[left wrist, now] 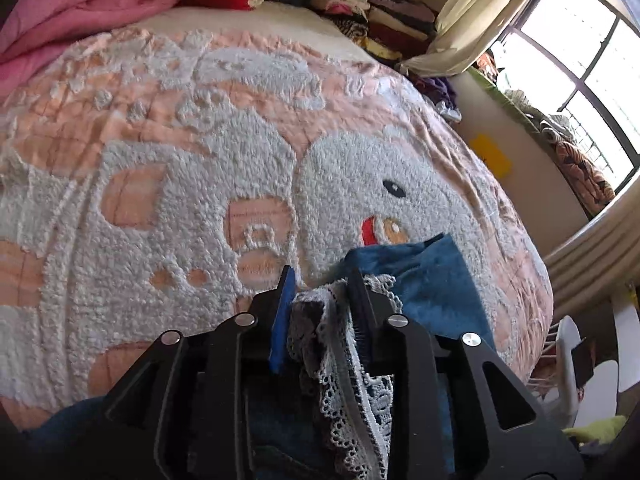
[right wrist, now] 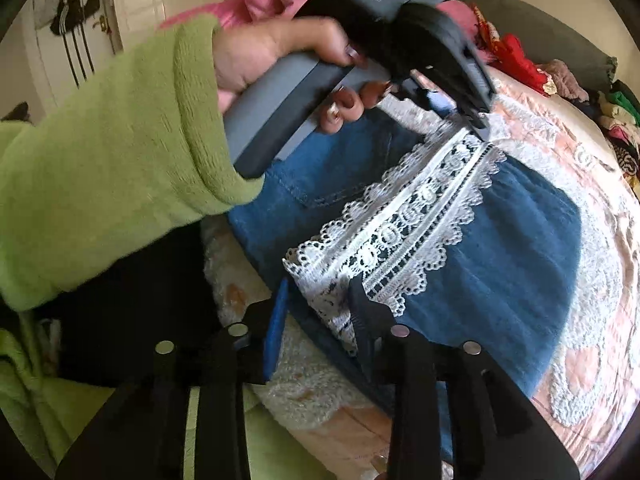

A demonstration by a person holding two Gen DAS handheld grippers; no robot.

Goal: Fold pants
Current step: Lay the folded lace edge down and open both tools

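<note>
**Both tools at the lace edge of the denim pants**

The pants [right wrist: 492, 248], blue denim with a broad band of white lace trim [right wrist: 404, 236] running across them, lie on the bed's pink-and-white fleece blanket [left wrist: 200, 152], close to the near edge of the bed.

The left tool [left wrist: 320, 296] has the far end of the lace trim bunched between its two fingers, which pinch the lace and the denim under it. From the right wrist view this same tool [right wrist: 468, 116] sits at the far end of the lace band, held by a hand [right wrist: 280, 56] in a green fleece sleeve [right wrist: 120, 152]. Beyond the left tool's tips, a flap of the denim [left wrist: 432, 276] lies flat on the blanket, over the white bear figure woven into it.

The right tool [right wrist: 320, 300] is at the near end of the lace band. Its fingers straddle the lace-trimmed corner of the pants, with the fabric between them; whether the pads actually press on it cannot be told.

Past the pants, at the far side of the bed, a pink quilt [left wrist: 80, 4] is heaped, and folded clothes [left wrist: 372, 8] are stacked beside it.
</note>
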